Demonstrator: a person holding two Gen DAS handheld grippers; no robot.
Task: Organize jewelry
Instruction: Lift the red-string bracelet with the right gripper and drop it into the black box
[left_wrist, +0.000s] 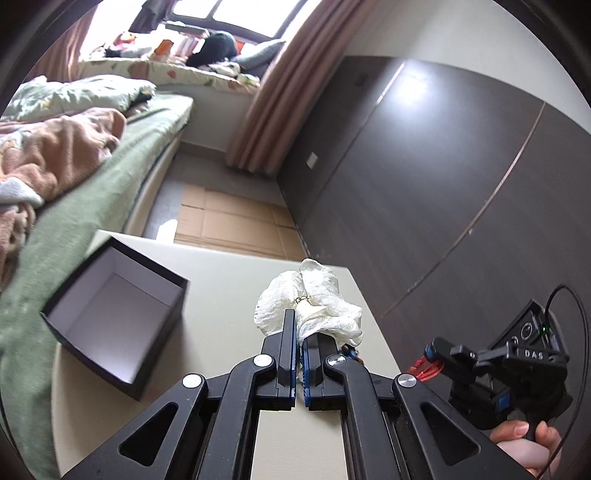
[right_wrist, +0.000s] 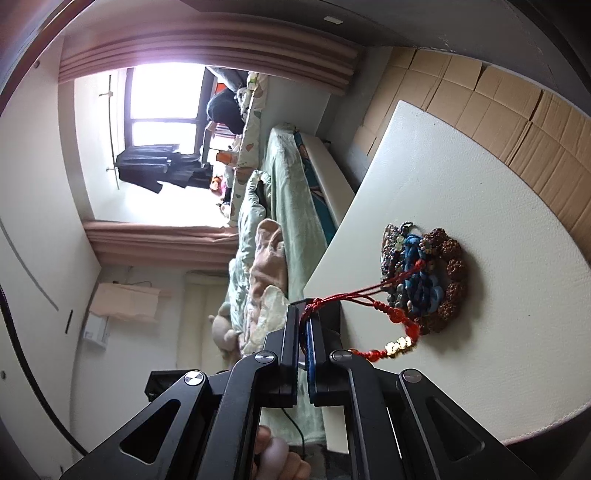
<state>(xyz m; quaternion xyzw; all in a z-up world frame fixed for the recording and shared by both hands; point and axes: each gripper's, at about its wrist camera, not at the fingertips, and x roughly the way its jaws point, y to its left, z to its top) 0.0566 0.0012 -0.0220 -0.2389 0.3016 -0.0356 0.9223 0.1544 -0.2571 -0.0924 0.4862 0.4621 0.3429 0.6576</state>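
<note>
My left gripper (left_wrist: 300, 317) is shut on a white crumpled fabric piece (left_wrist: 314, 302) with a small gold clasp, held above the pale table (left_wrist: 229, 288). An open dark box (left_wrist: 114, 317) with a white inside stands on the table to the left of it. My right gripper (right_wrist: 309, 314) is shut on a red cord bracelet (right_wrist: 369, 306) with red and gold beads, lifted off a pile of jewelry (right_wrist: 421, 273) of blue cord, dark beads and brown seed beads. The right gripper also shows in the left wrist view (left_wrist: 432, 354), with the red cord.
A bed with green sheet and blankets (left_wrist: 74, 155) runs along the table's left side. Dark wardrobe doors (left_wrist: 424, 177) stand to the right. Flattened cardboard (left_wrist: 229, 221) lies on the floor beyond the table.
</note>
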